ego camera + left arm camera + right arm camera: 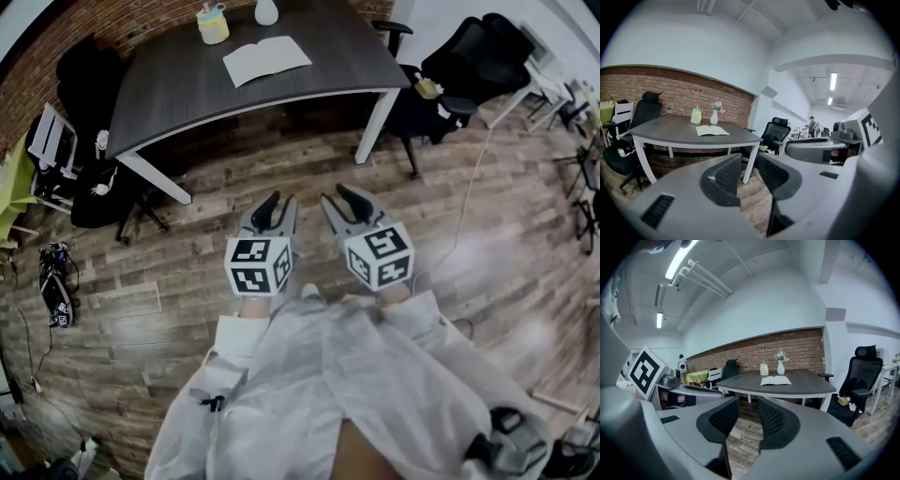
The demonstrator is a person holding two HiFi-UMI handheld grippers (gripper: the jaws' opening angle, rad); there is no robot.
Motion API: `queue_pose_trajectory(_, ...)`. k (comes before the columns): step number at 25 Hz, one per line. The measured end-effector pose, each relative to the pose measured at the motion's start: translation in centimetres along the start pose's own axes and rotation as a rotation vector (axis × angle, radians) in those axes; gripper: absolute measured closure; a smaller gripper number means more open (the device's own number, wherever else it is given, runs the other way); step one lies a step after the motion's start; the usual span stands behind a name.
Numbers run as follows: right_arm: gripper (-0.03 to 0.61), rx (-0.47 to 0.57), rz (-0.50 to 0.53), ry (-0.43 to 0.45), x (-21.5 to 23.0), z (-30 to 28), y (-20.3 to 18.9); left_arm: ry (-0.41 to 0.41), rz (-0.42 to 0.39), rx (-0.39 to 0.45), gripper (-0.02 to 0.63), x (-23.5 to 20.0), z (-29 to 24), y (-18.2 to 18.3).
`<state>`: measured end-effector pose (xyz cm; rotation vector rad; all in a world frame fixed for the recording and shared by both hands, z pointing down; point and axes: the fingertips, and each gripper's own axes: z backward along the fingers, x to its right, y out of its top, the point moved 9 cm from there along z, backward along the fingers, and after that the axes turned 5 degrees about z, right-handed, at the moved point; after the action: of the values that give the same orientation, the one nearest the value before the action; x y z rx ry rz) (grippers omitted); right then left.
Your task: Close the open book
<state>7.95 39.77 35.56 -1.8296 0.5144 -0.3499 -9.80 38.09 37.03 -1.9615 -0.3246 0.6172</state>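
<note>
Right below the head cam, over a white coat [375, 375], the left hand-held gripper [278, 208] and right hand-held gripper [339, 201] sit side by side above the brown wood-plank floor [281, 164]. Each has a black-and-white marker cube [258, 265] at the wearer's end. Both point fwd and a bit down. In its own view the left hand-held gripper [749, 161] has its jaws part-way apart w/ nothing btwn them, only floor in the gap. Same for the right hand-held gripper [747, 406]: moderate gap, empty.

Further out stands the dark grey wood-grain table w/ white legs [178, 89]. The open pale-paged book [266, 60] lies flat near its middle, well apart from both grippers, w/ floor and the table's front edge in btwn. It lies ahead and slightly left of the midline, so the left one looks marginally nearer, though there's not much in it. The spread's long axis runs across the view, tilted up to the right. The spine runs roughly near-to-far, so closing prob. means flipping one half sideways over the other. Behind the book, toward the red brick wall [89, 28], are a pale yellow lidded jar [213, 23] and a white vase [266, 11], both apart from it.

Hard to tell: page content and the thickness of either half. The vase top is cut off by the head view's edge, and the hands are hidden behind the cubes.
</note>
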Motion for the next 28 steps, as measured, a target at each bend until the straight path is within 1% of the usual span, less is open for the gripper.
queue_pose_trajectory(4, 0.477, -0.033, -0.01, 0.015, 0.0, -1.9, 0.1, -0.004, 0.008, -0.032, 0.517, -1.4, -1.0, 0.2)
queue_pose_trajectory(9, 0.477, -0.085, -0.007, 0.038, -0.3, -3.0, -1.0, 0.011, 0.06, -0.058, 0.517, -2.5, -1.2, -1.5)
queue_pose_trajectory(14, 0.477, -0.12, -0.011, 0.068, 0.1, -4.8, -1.1, 0.033, 0.092, -0.072, 0.517, -3.6, -1.7, -1.7)
queue_pose_trajectory(22, 0.477, -0.139, 0.002, 0.148, 1.7, -9.8, -0.4, 0.089, 0.099, -0.057, 0.517, -6.7, -4.7, 0.4)
queue_pose_trajectory(28, 0.477, -0.127, 0.005, 0.177, 5.6, -14.4, 0.9, 0.112, 0.098, -0.063, 0.517, -8.9, -9.2, 2.9)
